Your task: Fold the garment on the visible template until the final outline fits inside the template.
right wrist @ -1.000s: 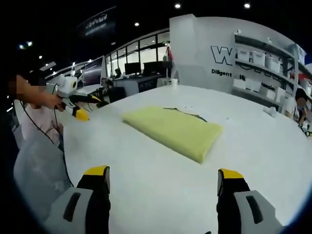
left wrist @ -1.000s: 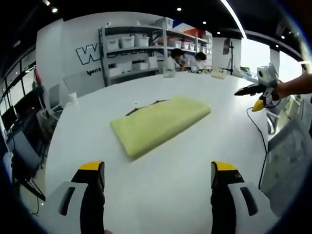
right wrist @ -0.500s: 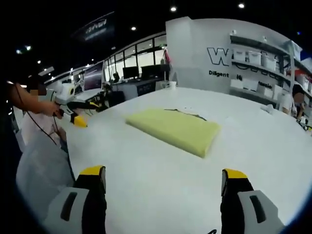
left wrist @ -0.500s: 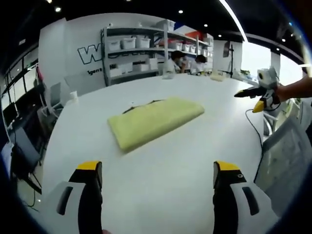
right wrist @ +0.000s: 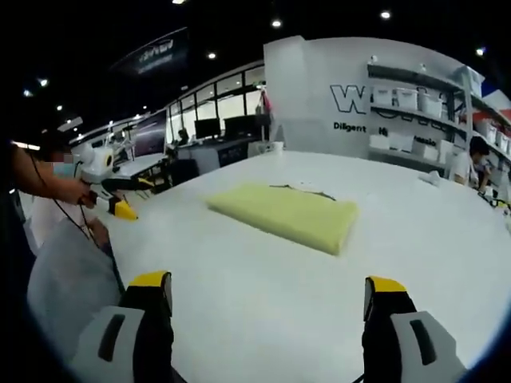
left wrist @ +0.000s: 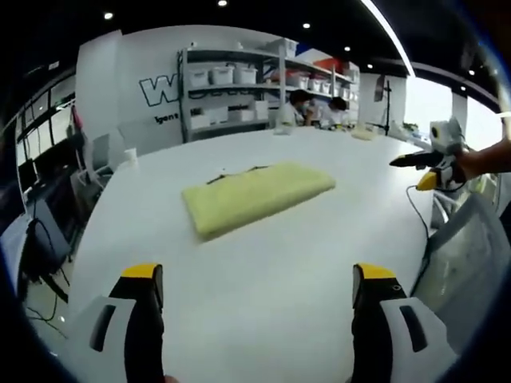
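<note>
A folded yellow garment (left wrist: 255, 195) lies flat as a rectangle on the white table (left wrist: 263, 263), well ahead of both grippers. A thin dark template line (left wrist: 235, 171) peeks out along its far edge. My left gripper (left wrist: 257, 278) is open with nothing between its yellow-tipped fingers, held back from the cloth. In the right gripper view the same garment (right wrist: 283, 214) and the template line (right wrist: 302, 191) appear, and my right gripper (right wrist: 267, 284) is open and empty too. Each gripper shows in the other's view: the right gripper (left wrist: 429, 164), the left gripper (right wrist: 112, 199), each in a hand.
Shelves with white bins (left wrist: 239, 84) stand beyond the table, with people (left wrist: 302, 104) seated near them. A white cup (left wrist: 130, 155) stands near the far left edge. Desks with monitors (right wrist: 215, 128) lie beyond. A cable (left wrist: 423, 227) hangs at the table's right side.
Both views have shifted a little and now look lower across the table. The garment lies still, and both grippers stay open and away from it.
</note>
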The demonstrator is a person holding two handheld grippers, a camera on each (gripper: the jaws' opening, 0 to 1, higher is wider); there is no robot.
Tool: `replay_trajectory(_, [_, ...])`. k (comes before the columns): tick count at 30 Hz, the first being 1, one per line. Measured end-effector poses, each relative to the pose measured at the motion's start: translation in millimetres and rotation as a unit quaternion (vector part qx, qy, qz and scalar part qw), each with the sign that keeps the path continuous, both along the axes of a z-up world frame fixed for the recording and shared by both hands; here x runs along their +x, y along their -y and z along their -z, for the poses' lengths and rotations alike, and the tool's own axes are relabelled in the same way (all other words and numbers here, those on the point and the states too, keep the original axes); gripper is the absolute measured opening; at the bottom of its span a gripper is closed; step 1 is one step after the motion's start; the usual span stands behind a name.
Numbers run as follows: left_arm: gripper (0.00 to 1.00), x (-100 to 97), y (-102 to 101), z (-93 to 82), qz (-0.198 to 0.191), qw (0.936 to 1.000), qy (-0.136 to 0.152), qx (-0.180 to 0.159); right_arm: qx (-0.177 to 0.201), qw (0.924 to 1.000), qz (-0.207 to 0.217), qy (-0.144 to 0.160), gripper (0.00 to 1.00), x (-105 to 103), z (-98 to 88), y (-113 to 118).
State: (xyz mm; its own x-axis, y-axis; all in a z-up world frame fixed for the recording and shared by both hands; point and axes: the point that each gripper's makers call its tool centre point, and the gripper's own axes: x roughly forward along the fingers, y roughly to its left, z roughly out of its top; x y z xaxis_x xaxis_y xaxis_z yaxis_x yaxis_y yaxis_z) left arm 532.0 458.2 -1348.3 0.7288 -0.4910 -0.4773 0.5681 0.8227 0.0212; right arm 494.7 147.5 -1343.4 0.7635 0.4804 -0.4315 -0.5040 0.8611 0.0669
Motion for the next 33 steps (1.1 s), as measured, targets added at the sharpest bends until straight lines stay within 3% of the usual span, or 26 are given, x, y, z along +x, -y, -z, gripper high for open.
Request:
replay_trajectory(9, [0.99,-20.2,4,-3.2,-0.020,0.9993,0.029,0.010,0.007,0.9998,0.020,0.008,0.99,-18,1.9,-10])
replay_trajectory(11, [0.99,-23.2,4,-3.4,-0.022,0.9994,0.027,0.011,0.009,0.9997,0.023,0.008,0.99,-20,2.5,-11])
replay_trajectory(14, [0.99,-23.9,2,-6.2,-0.038,0.9989,0.021,-0.016,0.010,0.9995,0.028,0.009,0.99,-24,4.5,-11])
replay_trajectory(20, [0.99,-37.5,4,2.4,-0.032,0.9994,0.013,-0.005,0.015,0.9991,0.038,0.015,0.99,-31,7.4,-12])
replay_trajectory(24, [0.99,-46.1,4,-2.0,-0.046,0.9986,0.019,-0.016,0.017,0.9991,0.037,0.015,0.99,-33,6.4,-16])
replay_trajectory(27, [0.99,-46.8,3,-4.9,-0.044,0.9985,0.031,-0.002,0.021,0.9989,0.037,0.020,0.99,-31,5.0,-18])
replay_trajectory(33, [0.99,-47.6,3,0.5,-0.044,0.9986,0.028,-0.009,0.015,0.9989,0.038,0.021,0.99,-31,7.5,-17])
